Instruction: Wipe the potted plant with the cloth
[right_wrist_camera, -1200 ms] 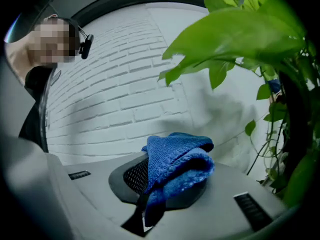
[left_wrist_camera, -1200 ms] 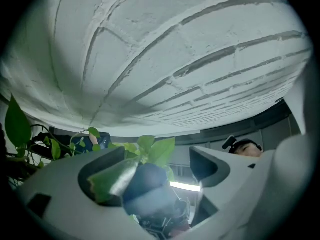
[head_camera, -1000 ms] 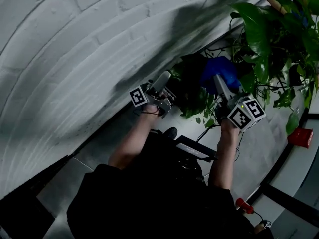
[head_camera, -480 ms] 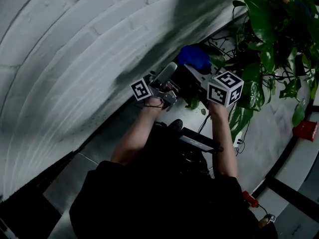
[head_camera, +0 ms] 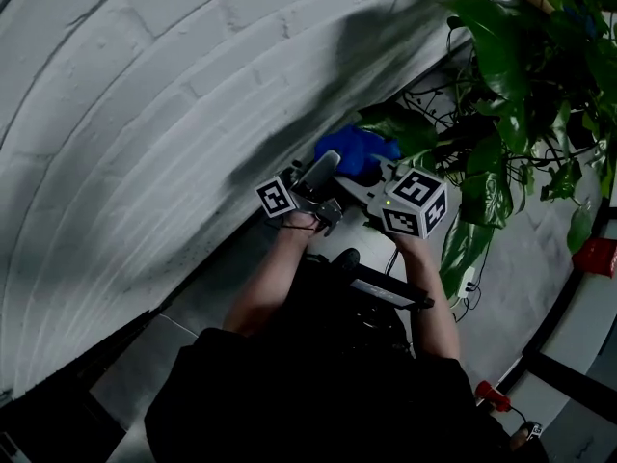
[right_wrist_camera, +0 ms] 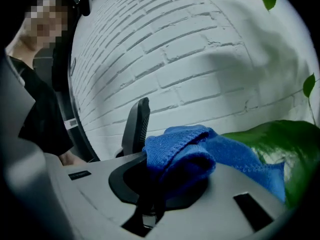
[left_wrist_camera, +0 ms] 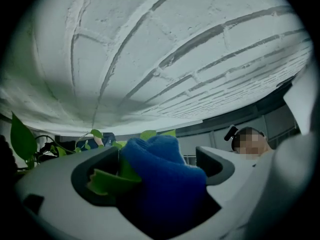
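Note:
The blue cloth (head_camera: 355, 150) is bunched in my right gripper (head_camera: 368, 174), which is shut on it. In the right gripper view the cloth (right_wrist_camera: 200, 154) spills over the jaws, with a big green leaf (right_wrist_camera: 282, 144) just behind it. My left gripper (head_camera: 326, 169) sits right beside the right one, pointing up at the wall. Its jaws have just been opening and stand wide apart. The cloth (left_wrist_camera: 162, 176) lies between them, and a leaf (left_wrist_camera: 107, 180) rests against the left jaw. The potted plant (head_camera: 511, 75) spreads at the upper right.
A white brick wall (head_camera: 164, 95) fills the left and top. A black device (head_camera: 386, 289) with cables lies on the floor under the hands. A red object (head_camera: 593, 257) sits at the right edge. Trailing leaves (head_camera: 463, 244) hang by my right hand.
My right gripper has carried the cloth left and down, away from the plant's leaves, up against the left gripper. The left hand has hardly moved.

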The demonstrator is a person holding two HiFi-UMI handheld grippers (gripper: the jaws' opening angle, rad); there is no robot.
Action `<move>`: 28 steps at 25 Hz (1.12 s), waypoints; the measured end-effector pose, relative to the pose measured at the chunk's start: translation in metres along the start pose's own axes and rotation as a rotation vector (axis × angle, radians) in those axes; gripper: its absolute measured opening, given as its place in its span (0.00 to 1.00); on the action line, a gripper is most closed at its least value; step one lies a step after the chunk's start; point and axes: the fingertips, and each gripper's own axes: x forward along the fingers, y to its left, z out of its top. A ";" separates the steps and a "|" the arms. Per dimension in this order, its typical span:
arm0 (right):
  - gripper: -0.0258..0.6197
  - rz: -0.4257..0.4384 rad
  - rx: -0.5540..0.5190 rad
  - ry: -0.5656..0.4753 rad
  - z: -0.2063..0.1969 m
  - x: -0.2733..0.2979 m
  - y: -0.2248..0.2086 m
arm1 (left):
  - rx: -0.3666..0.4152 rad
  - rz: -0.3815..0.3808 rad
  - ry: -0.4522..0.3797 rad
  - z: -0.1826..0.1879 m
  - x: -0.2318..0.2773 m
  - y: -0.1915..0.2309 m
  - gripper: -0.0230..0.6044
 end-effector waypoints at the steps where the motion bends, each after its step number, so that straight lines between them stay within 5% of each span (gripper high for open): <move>1: 0.13 0.013 0.005 0.006 -0.004 -0.001 0.003 | -0.005 -0.003 -0.004 0.000 -0.001 0.000 0.80; 7: 0.13 0.051 0.009 0.020 -0.023 -0.018 0.019 | -0.027 -0.030 0.011 -0.003 -0.008 -0.001 0.80; 12: 0.13 0.018 0.086 -0.168 -0.008 -0.071 0.027 | -0.064 -0.024 -0.007 0.002 -0.017 0.002 0.80; 18: 0.13 -0.197 0.095 -0.347 0.021 -0.114 -0.006 | -0.087 -0.049 0.019 0.003 -0.017 -0.005 0.80; 22: 0.13 -0.271 0.097 -0.305 0.024 -0.086 -0.025 | -0.104 -0.093 0.053 -0.005 -0.015 -0.016 0.80; 28: 0.13 -0.151 0.048 -0.100 -0.006 -0.022 0.000 | -0.104 -0.105 0.089 -0.009 -0.014 -0.022 0.80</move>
